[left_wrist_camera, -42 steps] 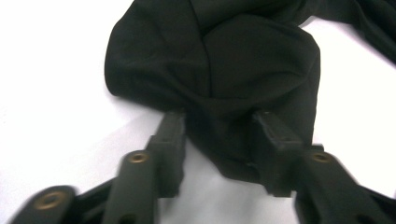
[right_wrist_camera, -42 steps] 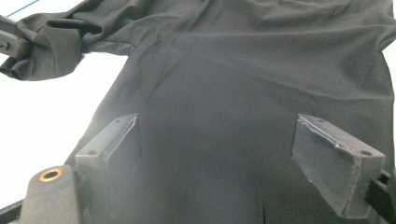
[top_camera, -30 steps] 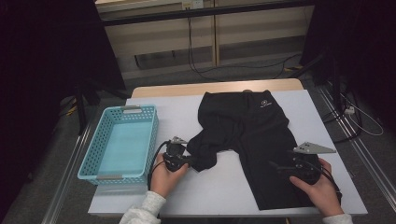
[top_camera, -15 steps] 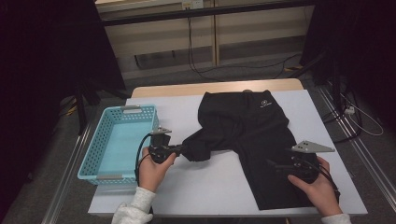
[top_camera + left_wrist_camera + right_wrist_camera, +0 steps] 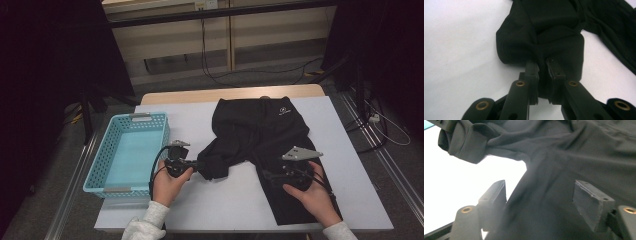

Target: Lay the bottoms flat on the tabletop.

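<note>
Left gripper (image 5: 541, 67) clamped on shorts (image 5: 260, 135) leg bunch at frame centre; right gripper (image 5: 544, 200), jaws apart and just closing over lower-right leg, may pinch only air, so fabric slips.

high view: above, looks forward-down | 2 gripper views: close, along jaws | shared: black garment (image 5: 260, 135)

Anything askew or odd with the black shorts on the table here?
The black shorts lie unevenly: one leg is bunched into a wad by the left gripper, pinched in its jaws, while the other leg lies flat under the right gripper. Nothing looks damaged.
</note>
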Available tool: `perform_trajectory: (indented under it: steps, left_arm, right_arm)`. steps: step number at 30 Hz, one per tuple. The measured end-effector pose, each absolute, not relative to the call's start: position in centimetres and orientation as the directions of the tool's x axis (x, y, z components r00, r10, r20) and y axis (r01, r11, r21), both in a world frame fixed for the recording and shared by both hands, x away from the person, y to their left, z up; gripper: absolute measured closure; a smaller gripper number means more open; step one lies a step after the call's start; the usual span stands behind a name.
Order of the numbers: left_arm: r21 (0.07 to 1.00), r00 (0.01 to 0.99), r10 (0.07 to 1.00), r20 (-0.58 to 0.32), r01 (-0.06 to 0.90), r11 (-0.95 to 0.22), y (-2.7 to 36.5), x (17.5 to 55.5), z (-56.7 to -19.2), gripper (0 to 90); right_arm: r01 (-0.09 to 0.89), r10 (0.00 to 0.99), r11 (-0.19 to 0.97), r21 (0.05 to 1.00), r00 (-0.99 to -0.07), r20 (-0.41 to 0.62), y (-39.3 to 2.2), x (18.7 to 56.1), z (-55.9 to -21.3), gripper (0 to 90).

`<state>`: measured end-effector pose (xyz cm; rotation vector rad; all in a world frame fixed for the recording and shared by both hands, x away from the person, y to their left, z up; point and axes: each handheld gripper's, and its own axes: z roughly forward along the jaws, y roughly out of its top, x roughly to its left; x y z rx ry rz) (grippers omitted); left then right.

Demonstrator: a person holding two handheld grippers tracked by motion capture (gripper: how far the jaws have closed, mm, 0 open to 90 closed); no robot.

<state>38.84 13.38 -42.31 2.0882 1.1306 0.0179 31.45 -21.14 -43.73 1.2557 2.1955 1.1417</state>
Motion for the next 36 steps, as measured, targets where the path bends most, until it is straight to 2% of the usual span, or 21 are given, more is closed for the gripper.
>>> perform_trajectory:
  steps: [3,6,10,14,16,19,22,27,31,32,36]
  left_arm:
    - [0.621,0.610,0.729,-0.309,0.710,-0.332,13.2,38.8,-42.4,76.5]
    - [0.648,0.618,0.742,-0.260,0.681,-0.341,13.3,38.7,-42.3,62.8]
    - [0.667,0.629,0.735,-0.254,0.664,-0.338,13.1,38.6,-41.8,46.2]
    - [0.667,0.626,0.738,-0.253,0.665,-0.335,12.7,38.7,-41.9,29.0]
    - [0.675,0.628,0.740,-0.240,0.656,-0.338,12.6,38.7,-42.0,23.4]
    - [0.678,0.641,0.733,-0.229,0.646,-0.353,12.7,38.7,-42.0,22.1]
    - [0.682,0.629,0.742,-0.231,0.649,-0.338,12.8,38.6,-42.2,20.9]
    - [0.677,0.622,0.748,-0.231,0.655,-0.336,13.0,38.5,-42.3,19.6]
    - [0.686,0.624,0.747,-0.230,0.648,-0.330,12.9,38.4,-42.1,19.1]
    - [0.683,0.625,0.746,-0.233,0.650,-0.332,12.8,38.3,-42.1,19.0]
    - [0.675,0.615,0.750,-0.241,0.662,-0.326,12.8,38.4,-42.5,18.6]
  right_arm:
    - [0.526,0.824,0.304,0.794,-0.563,0.057,-19.9,32.2,-43.6,33.4]
    - [0.504,0.809,0.329,0.799,-0.587,0.038,-18.5,33.0,-43.4,36.6]
    - [0.493,0.797,0.359,0.792,-0.604,0.015,-16.9,33.9,-43.6,37.0]
    - [0.491,0.788,0.350,0.798,-0.614,0.032,-15.7,34.9,-43.9,42.5]
    - [0.483,0.780,0.376,0.791,-0.626,0.012,-15.0,35.3,-44.0,46.4]
    - [0.480,0.783,0.405,0.778,-0.621,-0.024,-14.1,36.0,-44.4,53.4]
    - [0.489,0.778,0.400,0.775,-0.629,-0.004,-13.7,36.8,-44.5,60.0]
    - [0.508,0.758,0.426,0.749,-0.652,0.012,-12.7,37.6,-45.3,61.4]
    - [0.494,0.738,0.474,0.729,-0.675,-0.023,-11.9,37.6,-45.8,59.3]
    - [0.503,0.742,0.465,0.728,-0.670,-0.011,-11.9,37.7,-45.8,61.7]
    - [0.498,0.733,0.455,0.738,-0.681,0.007,-12.1,37.8,-46.0,80.9]
